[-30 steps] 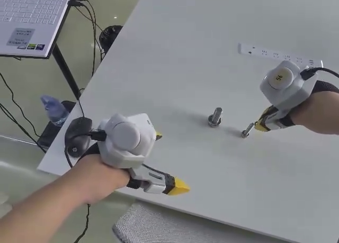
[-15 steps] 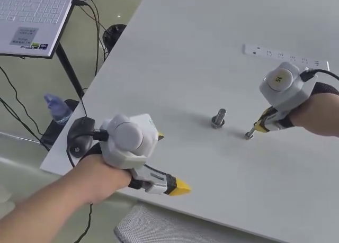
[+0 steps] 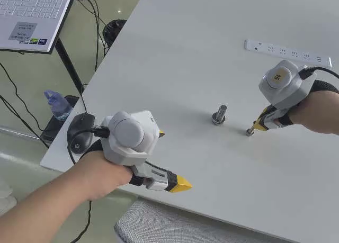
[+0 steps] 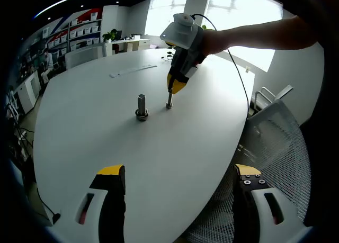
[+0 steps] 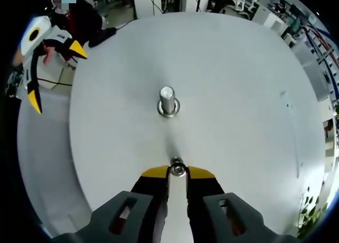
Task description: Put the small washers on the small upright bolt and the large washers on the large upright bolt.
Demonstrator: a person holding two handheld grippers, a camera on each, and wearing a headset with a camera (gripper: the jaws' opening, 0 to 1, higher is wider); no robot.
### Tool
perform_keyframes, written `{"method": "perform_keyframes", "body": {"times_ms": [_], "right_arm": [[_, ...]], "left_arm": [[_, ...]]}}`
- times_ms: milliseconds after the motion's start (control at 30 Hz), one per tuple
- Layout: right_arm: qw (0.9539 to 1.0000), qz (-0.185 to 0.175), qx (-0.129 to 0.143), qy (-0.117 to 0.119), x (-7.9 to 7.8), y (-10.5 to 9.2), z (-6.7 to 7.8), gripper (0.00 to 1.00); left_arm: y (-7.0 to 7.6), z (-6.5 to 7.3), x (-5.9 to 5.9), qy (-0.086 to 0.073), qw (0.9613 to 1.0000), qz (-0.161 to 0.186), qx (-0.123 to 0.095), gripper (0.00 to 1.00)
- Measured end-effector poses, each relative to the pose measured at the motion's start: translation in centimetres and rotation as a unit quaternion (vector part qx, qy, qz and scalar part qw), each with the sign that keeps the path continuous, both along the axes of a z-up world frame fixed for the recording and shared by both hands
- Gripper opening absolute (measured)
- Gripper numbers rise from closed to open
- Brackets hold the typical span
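The large bolt [image 3: 219,115] stands upright mid-table with a washer ring round its foot [image 5: 168,106]. Right of it stands the thin small bolt [image 3: 248,131]. My right gripper [image 3: 257,126] has its tips at that bolt's top. In the right gripper view, the right gripper [image 5: 178,173] is shut on a small round metal piece [image 5: 177,168] there, which looks like a small washer. My left gripper [image 3: 169,159] hangs open over the table's near edge with nothing between its jaws [image 4: 179,174]. It points at both bolts [image 4: 141,106] and at the right gripper [image 4: 174,88].
A white power strip [image 3: 286,52] lies at the back right of the white table [image 3: 185,42]. Off the left edge are a laptop [image 3: 32,15], a water bottle [image 3: 55,105] and a mouse [image 3: 79,140]. A mesh chair [image 3: 159,227] sits below the near edge.
The head view has shifted a little. The right gripper stays at the small bolt's top, lowered slightly onto it. The left gripper has held its place.
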State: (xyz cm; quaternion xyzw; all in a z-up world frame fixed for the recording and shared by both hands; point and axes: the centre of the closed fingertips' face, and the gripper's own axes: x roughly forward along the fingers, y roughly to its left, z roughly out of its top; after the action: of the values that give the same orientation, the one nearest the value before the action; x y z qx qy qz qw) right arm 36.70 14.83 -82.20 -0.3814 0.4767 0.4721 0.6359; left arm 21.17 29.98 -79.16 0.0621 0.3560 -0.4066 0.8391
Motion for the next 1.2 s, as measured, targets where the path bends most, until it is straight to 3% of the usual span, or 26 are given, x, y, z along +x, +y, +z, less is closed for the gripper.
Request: {"method": "perform_keyframes", "body": {"times_ms": [1200], "right_arm": [[0.9998,0.014,-0.012,0.008,-0.4,0.1,-3.9,0.12]], "left_arm": [[0.3,-1.0,0.3,0.011,0.9999,0.002,-0.004,0.84]]}}
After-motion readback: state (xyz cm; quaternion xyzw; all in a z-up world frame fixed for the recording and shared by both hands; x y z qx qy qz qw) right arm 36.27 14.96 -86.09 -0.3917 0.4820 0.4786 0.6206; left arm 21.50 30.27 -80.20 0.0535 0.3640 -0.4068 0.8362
